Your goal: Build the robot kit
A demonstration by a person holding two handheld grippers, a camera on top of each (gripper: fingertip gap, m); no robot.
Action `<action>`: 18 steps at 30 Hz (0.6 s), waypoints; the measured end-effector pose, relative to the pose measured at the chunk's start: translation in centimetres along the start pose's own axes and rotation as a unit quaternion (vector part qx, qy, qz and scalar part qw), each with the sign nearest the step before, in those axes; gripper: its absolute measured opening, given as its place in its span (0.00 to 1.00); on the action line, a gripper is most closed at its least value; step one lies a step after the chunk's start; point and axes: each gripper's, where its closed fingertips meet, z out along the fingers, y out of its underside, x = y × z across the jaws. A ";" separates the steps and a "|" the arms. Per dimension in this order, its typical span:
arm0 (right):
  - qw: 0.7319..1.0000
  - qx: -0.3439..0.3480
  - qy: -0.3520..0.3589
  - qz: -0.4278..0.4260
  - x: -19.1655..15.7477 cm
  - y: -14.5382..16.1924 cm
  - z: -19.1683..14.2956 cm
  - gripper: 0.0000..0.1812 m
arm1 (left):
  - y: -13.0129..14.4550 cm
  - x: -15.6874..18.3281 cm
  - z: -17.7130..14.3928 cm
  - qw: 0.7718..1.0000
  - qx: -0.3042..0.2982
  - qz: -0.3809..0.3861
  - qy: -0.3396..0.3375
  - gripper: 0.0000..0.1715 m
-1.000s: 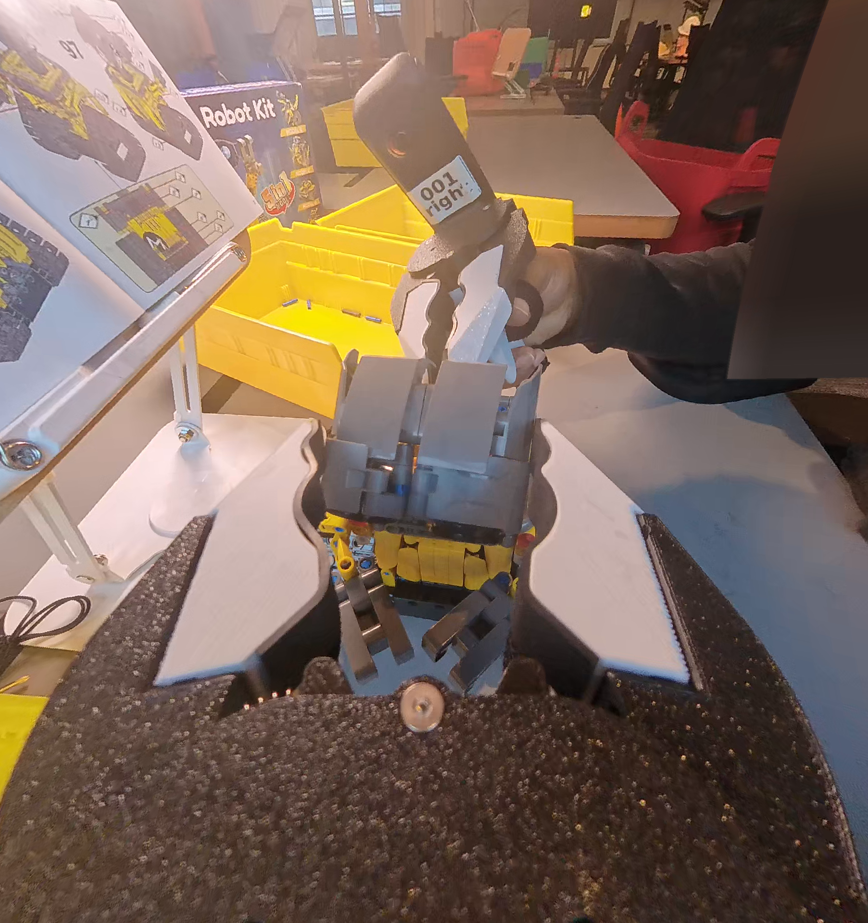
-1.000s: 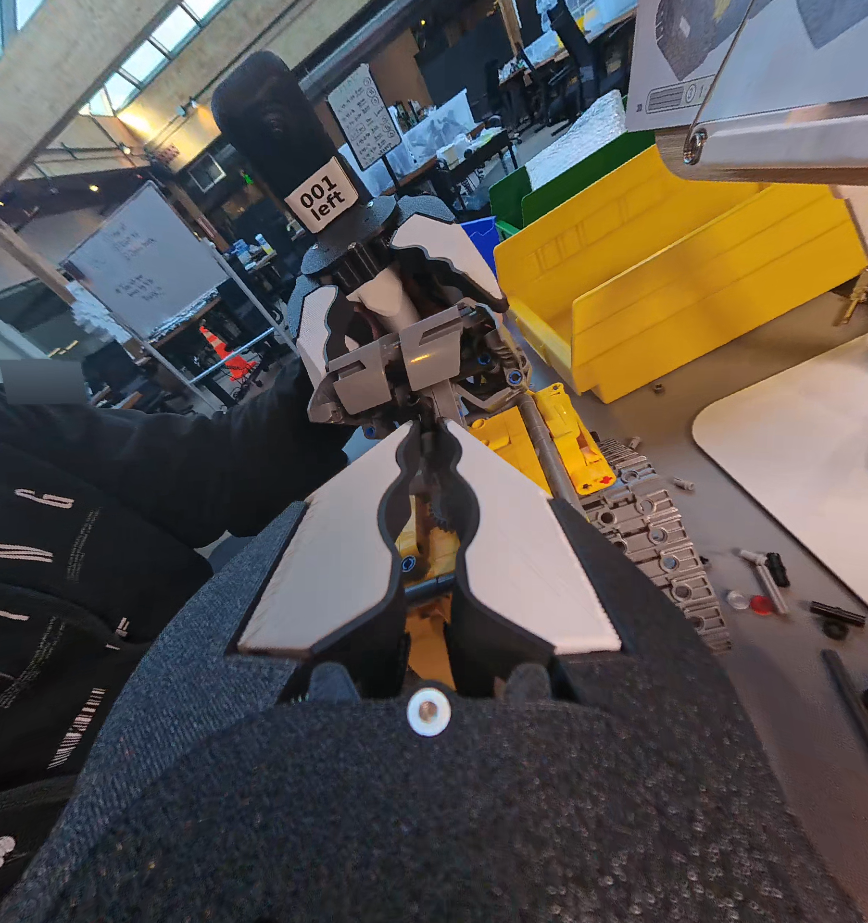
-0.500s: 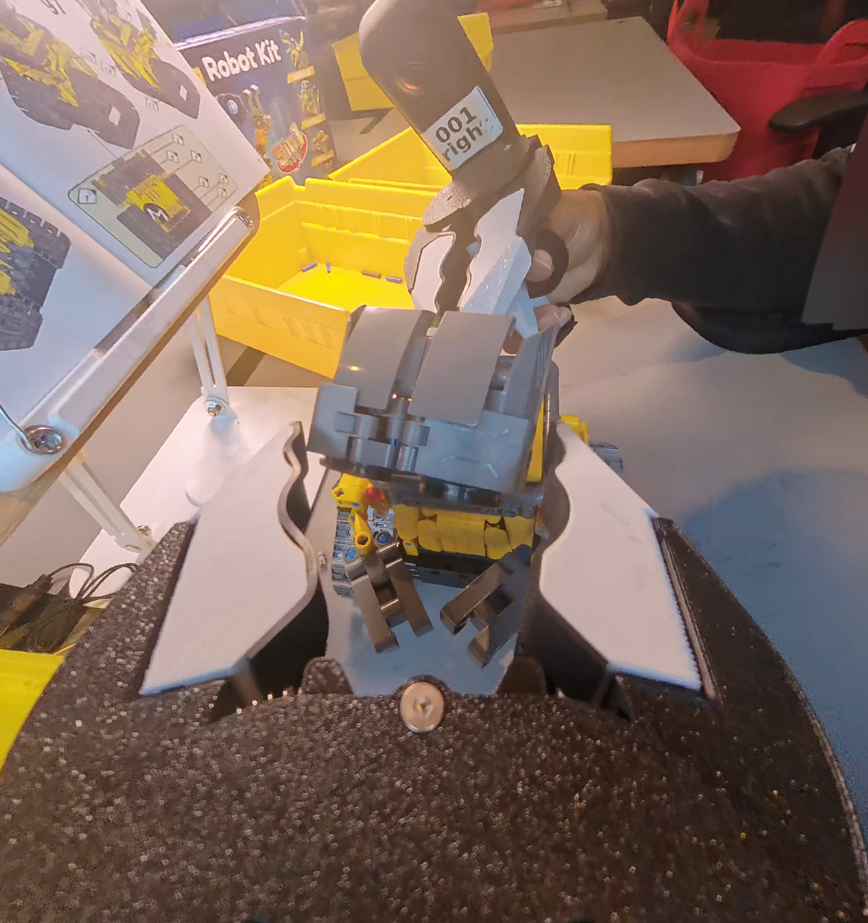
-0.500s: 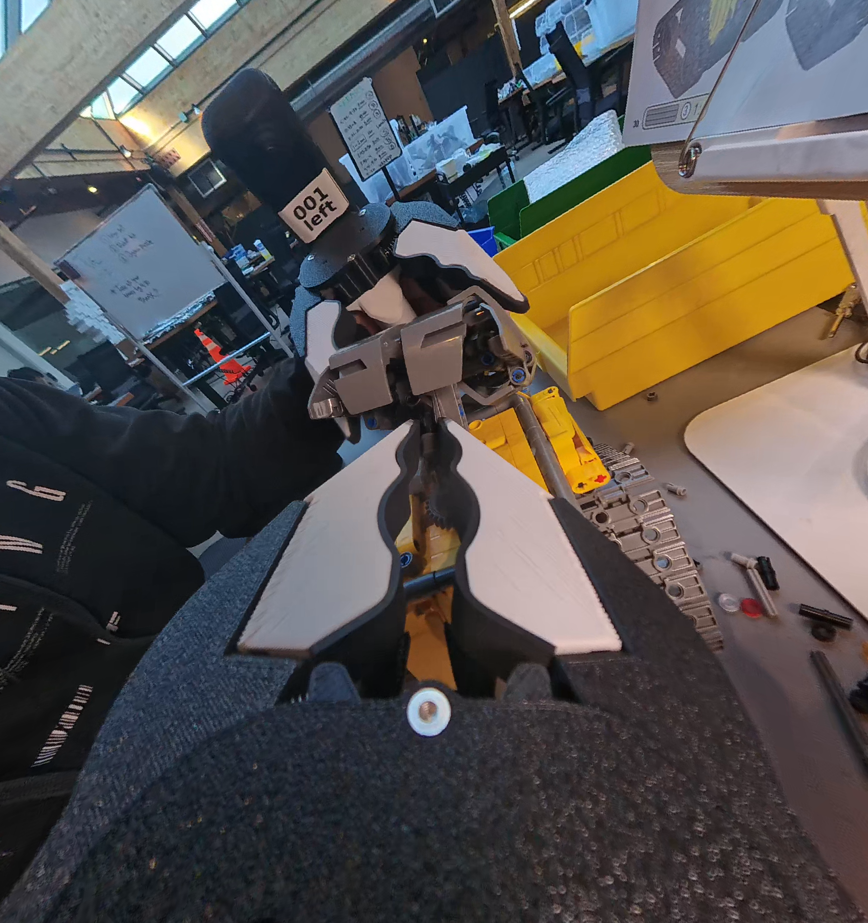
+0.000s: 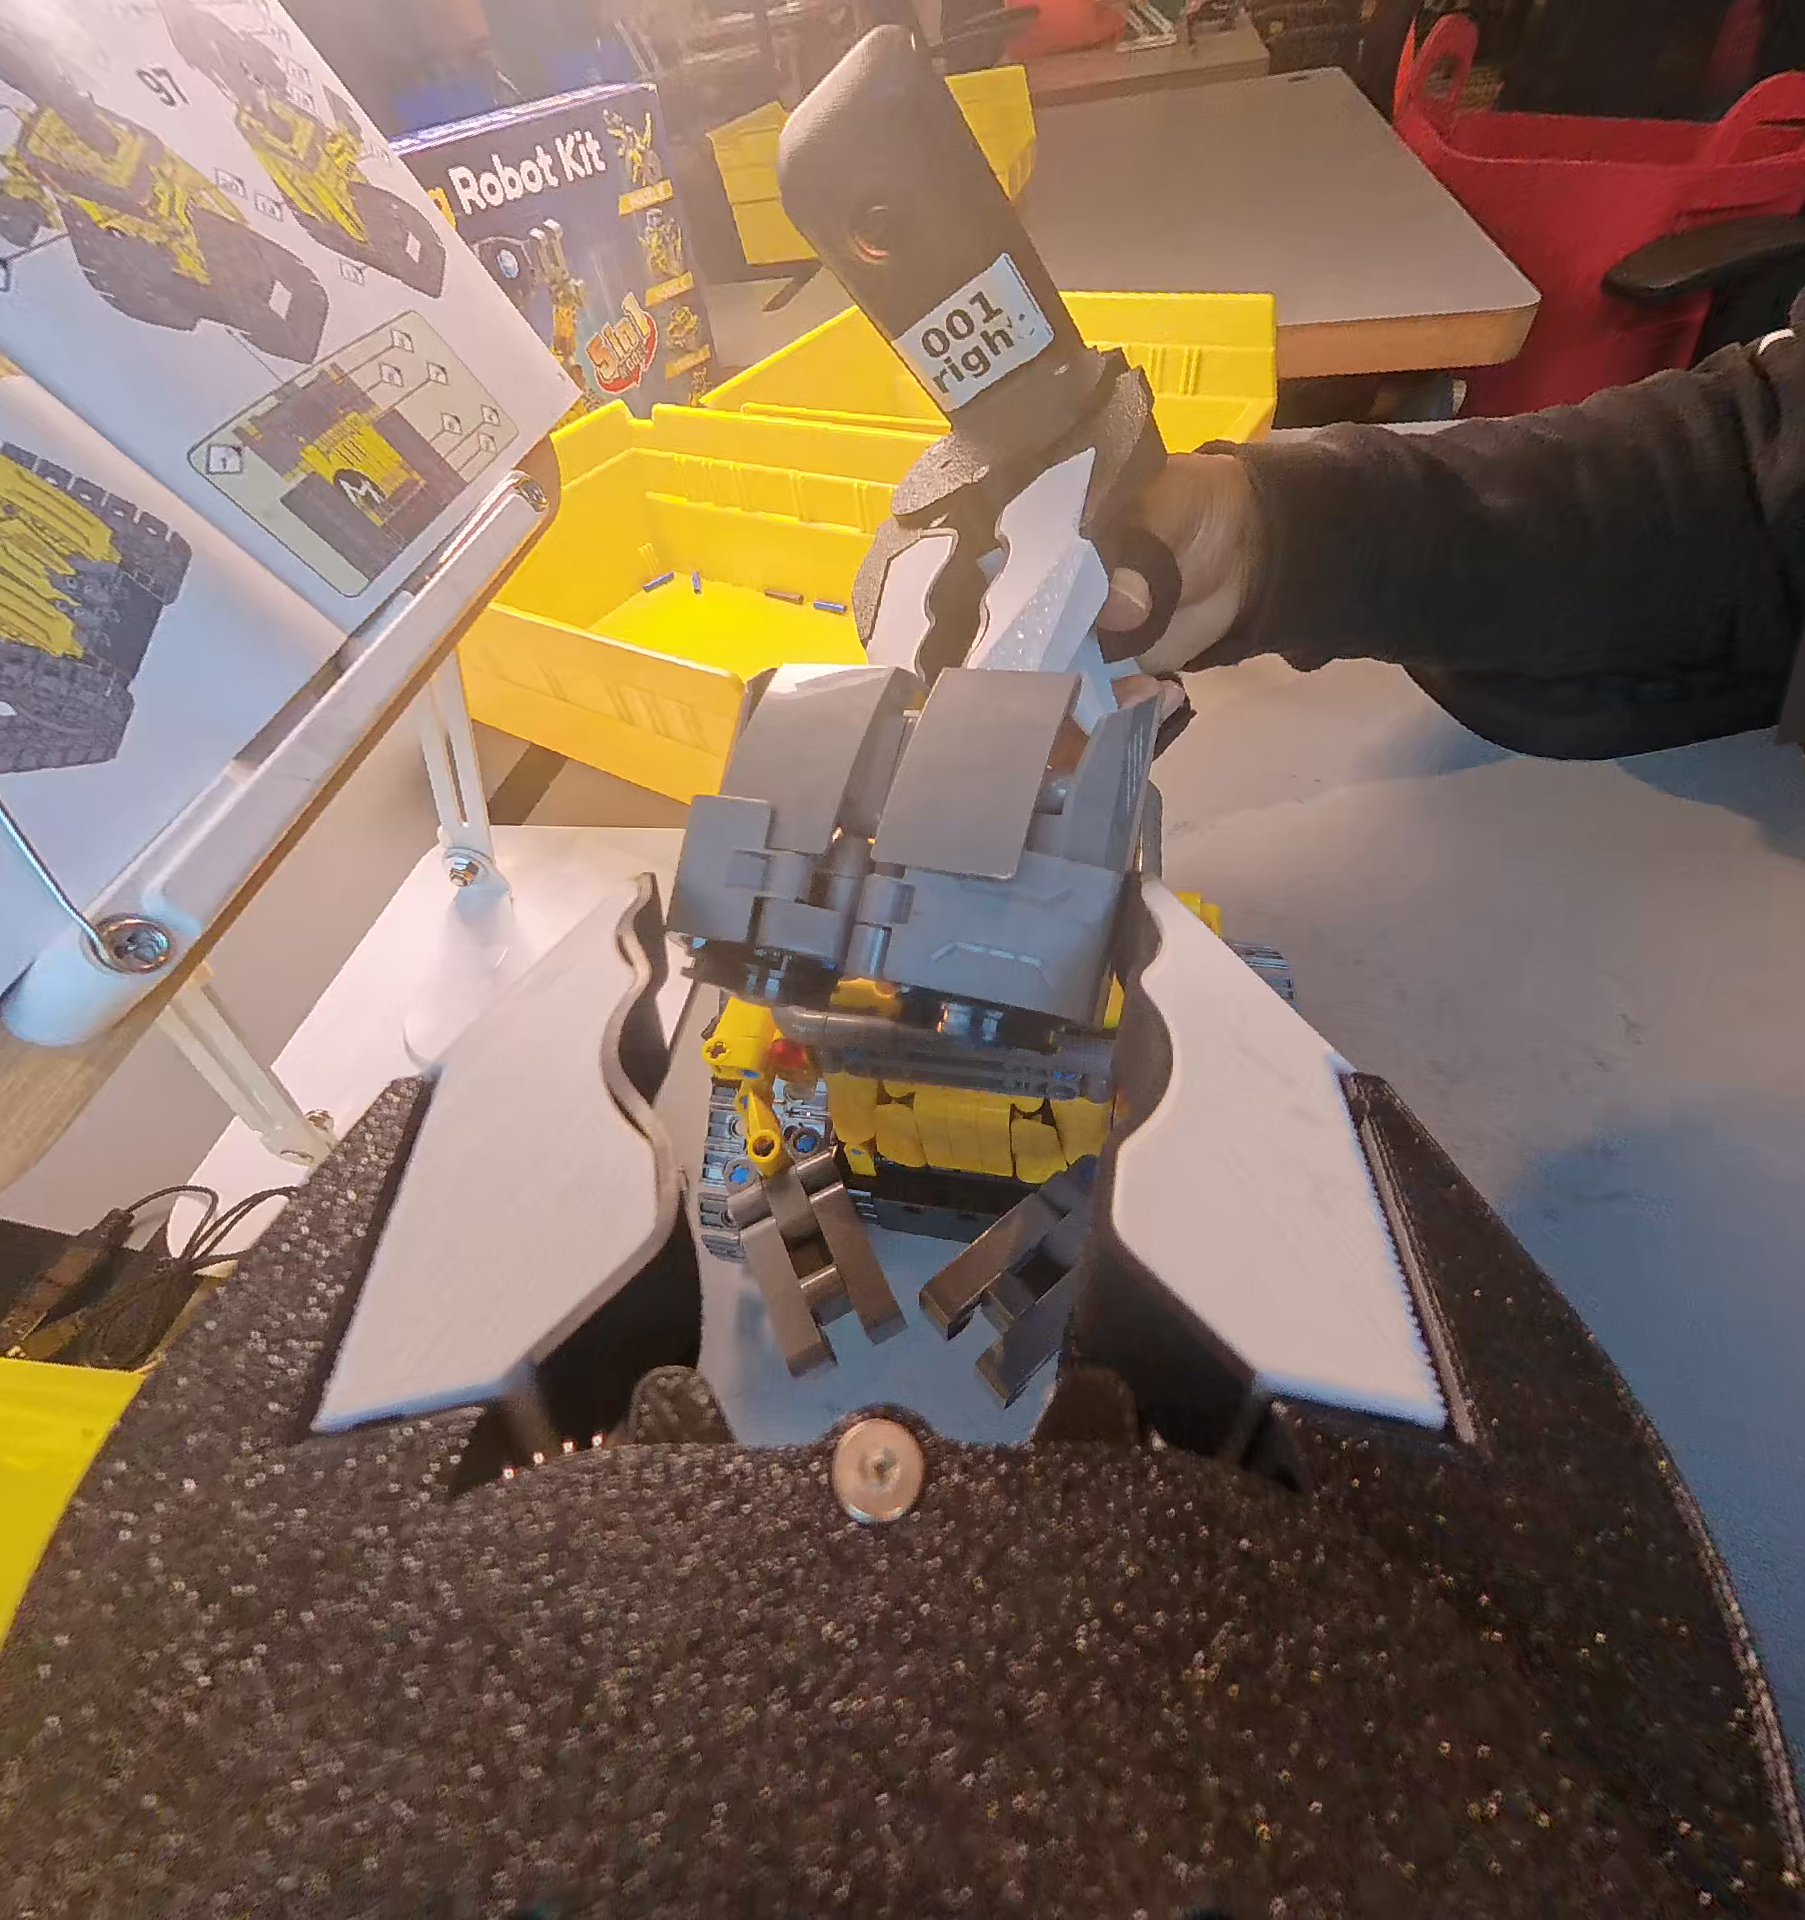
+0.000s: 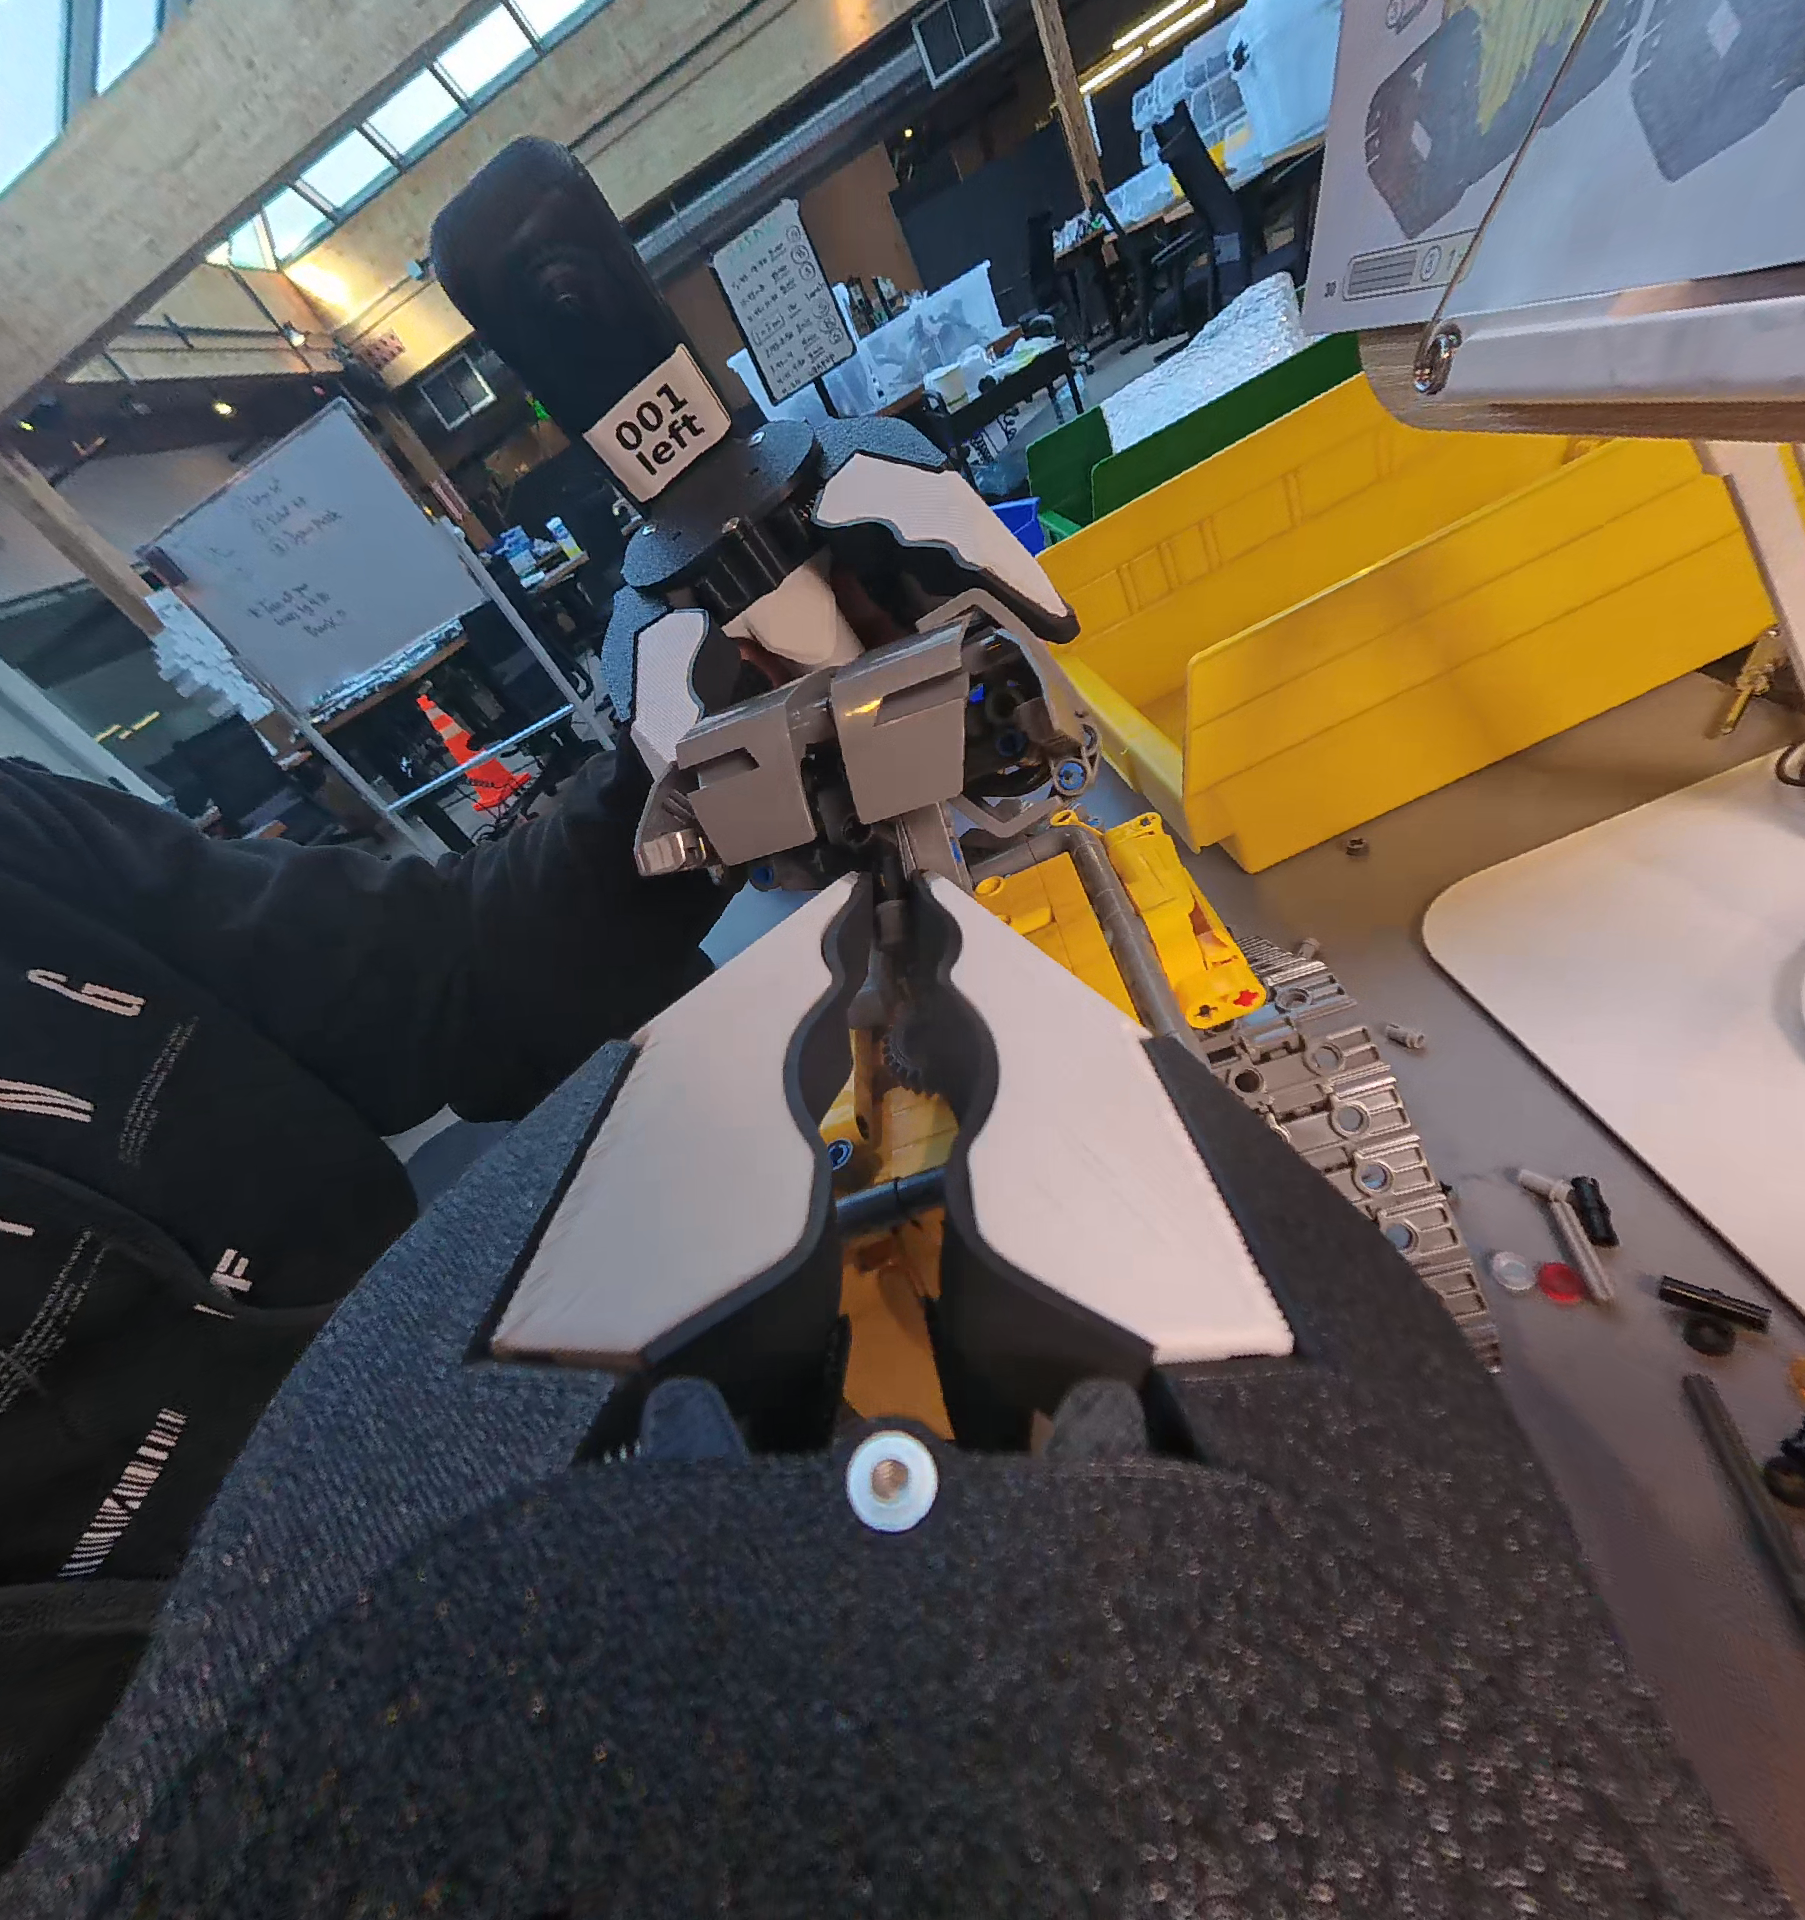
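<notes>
Left gripper (image 5: 898, 940) is spread wide and clamps the grey top of the yellow model (image 5: 965, 1117) on the tabletop (image 5: 1500, 987). Right gripper (image 6: 887, 899), at the model's 12 o'clock, is almost pressed together, pinching a thin grey part behind that top; bin (image 5: 669, 582) at 11 o'clock

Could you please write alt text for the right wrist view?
The right tongs are shut on a thin part of a grey and yellow brick model, while the left tongs straddle its grey top. Loose small parts lie on the table.
</notes>
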 end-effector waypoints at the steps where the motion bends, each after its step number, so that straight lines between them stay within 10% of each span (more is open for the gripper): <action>1: 1.000 0.000 0.000 -0.001 0.0 0.0 0.0 0.04 | 0.0 0.0 0.0 1.000 0.000 0.000 0.000 0.50; 18: 1.000 0.004 0.004 -0.017 0.0 -0.3 -0.5 0.00 | 0.2 0.0 0.0 1.000 -0.003 -0.006 0.003 0.50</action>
